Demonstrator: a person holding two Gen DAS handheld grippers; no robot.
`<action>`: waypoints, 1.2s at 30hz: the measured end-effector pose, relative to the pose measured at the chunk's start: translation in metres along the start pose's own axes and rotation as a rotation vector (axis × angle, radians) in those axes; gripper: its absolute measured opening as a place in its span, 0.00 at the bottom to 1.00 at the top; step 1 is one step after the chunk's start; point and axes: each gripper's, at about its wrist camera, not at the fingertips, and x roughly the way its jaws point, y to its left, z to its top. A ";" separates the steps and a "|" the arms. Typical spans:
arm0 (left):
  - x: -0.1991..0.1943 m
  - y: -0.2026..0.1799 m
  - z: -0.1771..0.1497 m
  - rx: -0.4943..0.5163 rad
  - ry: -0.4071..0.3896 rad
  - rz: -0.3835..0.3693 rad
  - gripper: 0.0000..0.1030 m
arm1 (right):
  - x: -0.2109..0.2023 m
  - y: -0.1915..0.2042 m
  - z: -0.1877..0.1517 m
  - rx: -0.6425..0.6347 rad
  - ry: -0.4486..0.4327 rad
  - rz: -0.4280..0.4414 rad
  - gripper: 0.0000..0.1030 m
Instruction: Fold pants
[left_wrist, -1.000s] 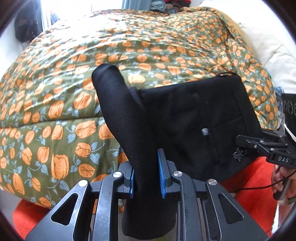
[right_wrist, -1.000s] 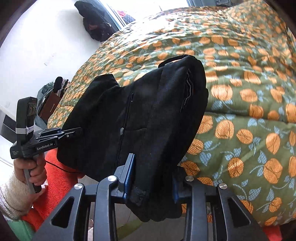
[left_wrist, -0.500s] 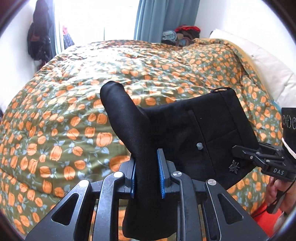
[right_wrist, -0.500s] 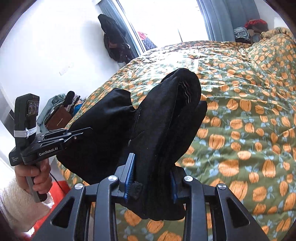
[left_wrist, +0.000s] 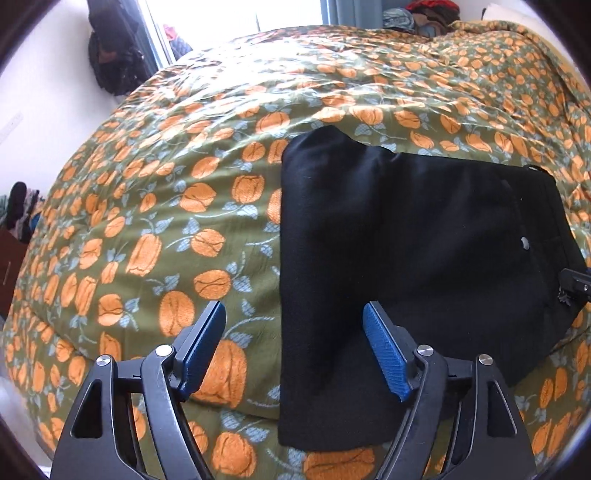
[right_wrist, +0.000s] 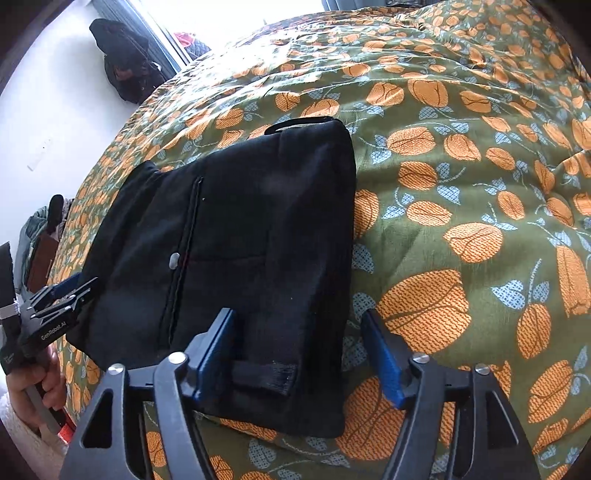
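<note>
Near the front edge of the bed (left_wrist: 155, 206), on the green quilt with its orange flowers, the black pants (left_wrist: 406, 258) lie folded into a thick, flat bundle, one end reaching the edge itself. The left gripper (left_wrist: 295, 332) is held low over that edge, pointing in across the bed, its blue-padded jaws spread wide and holding nothing; the left edge of the bundle lies between its fingers. The right gripper (right_wrist: 299, 339) sits the same way at the other side, released, its jaws standing apart around the corner with the belt loop, not pinching the cloth. In the right wrist view the person's left hand (right_wrist: 33, 387) shows at the far left, wrapped round the handle of its gripper, the wrist in a pale fleecy sleeve.
</note>
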 end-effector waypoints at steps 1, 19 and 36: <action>-0.011 0.004 -0.003 -0.012 -0.002 -0.005 0.81 | -0.012 0.001 -0.001 -0.009 -0.023 -0.019 0.76; -0.156 -0.013 -0.098 -0.030 -0.105 -0.009 0.96 | -0.166 0.092 -0.129 -0.185 -0.231 -0.200 1.00; -0.210 -0.012 -0.129 0.017 -0.090 0.024 0.96 | -0.213 0.120 -0.173 -0.232 -0.208 -0.190 1.00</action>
